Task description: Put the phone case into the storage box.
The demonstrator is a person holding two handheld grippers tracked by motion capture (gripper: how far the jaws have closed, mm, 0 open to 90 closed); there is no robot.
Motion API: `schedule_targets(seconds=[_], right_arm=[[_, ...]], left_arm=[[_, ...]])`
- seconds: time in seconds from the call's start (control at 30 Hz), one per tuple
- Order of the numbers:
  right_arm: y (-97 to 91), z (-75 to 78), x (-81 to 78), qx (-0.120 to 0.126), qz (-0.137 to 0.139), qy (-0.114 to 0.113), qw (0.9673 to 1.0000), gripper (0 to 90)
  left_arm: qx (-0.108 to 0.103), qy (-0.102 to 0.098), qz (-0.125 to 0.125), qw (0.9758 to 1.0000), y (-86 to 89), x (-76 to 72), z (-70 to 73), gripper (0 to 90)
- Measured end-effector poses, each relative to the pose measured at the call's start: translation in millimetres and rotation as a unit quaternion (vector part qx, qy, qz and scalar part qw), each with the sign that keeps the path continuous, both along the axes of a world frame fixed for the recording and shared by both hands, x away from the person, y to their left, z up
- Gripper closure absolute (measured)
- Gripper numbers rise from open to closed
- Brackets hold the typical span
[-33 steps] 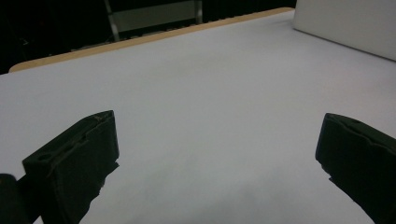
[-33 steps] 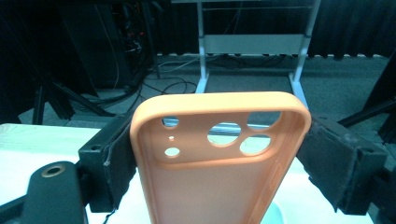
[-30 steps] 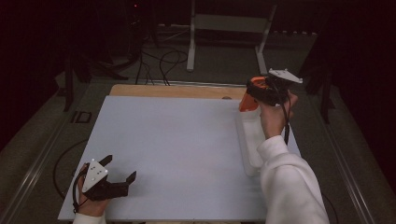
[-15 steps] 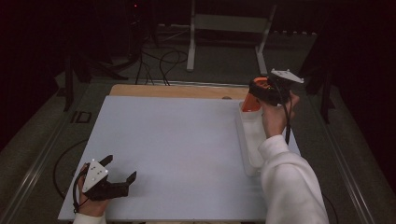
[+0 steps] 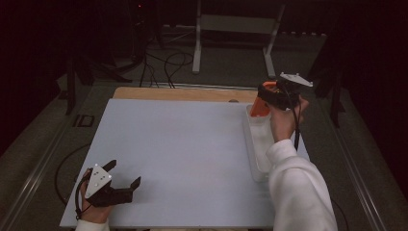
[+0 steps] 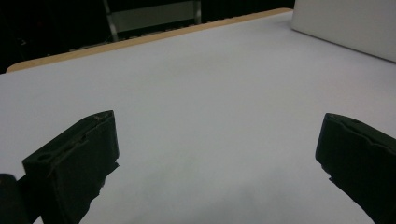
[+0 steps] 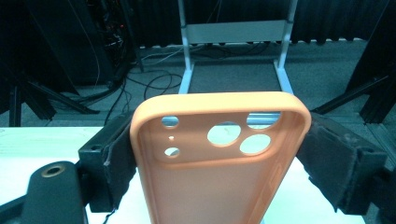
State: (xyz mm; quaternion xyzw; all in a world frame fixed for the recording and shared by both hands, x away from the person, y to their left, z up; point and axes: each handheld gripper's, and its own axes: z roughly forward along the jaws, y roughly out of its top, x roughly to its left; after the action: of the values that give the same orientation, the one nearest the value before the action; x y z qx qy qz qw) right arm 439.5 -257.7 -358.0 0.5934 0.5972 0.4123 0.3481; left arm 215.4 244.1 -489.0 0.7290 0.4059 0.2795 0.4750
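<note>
A white board (image 5: 183, 154) covers most of the table and serves as the landmark here. In the high view the right gripper (image 5: 269, 94) is raised above the far right corner of the board, held by the person's right hand (image 5: 283, 120), whose white sleeve (image 5: 300, 192) runs along the board's right side. This gripper pinches an orange phone case (image 5: 260, 107), and the right gripper view shows the case (image 7: 219, 158) upright between the 2 black jaws, which press on its 2 long edges. The hollow inner side of the case faces the camera, and the camera cut-outs sit near its top edge: 3 larger round holes and a few small ones. Below the case in the high view, a long white tray (image 5: 256, 144) lies along the right edge of the board; the case's lower end appears over the tray's far end, though I cannot tell whether they touch. The left gripper (image 5: 126, 186) rests low at the near left corner of the board, held by the left hand (image 5: 91, 209). Its 2 jaws stand spread wide apart with nothing between them, and the left gripper view shows bare board (image 6: 210, 116) in the gap. Beyond the board's far edge a strip of wooden tabletop (image 5: 183, 94) is visible.
</note>
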Motion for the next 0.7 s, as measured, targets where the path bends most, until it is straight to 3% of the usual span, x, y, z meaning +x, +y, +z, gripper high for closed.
schedule_targets(seconds=[0.7], right_arm=[[3.9,-11.2,5.7,-0.004,-0.004,0.01,0.9999,16.8]], left_arm=[[0.0,0.0,0.001,1.0,0.2,-0.6,0.6,0.2]])
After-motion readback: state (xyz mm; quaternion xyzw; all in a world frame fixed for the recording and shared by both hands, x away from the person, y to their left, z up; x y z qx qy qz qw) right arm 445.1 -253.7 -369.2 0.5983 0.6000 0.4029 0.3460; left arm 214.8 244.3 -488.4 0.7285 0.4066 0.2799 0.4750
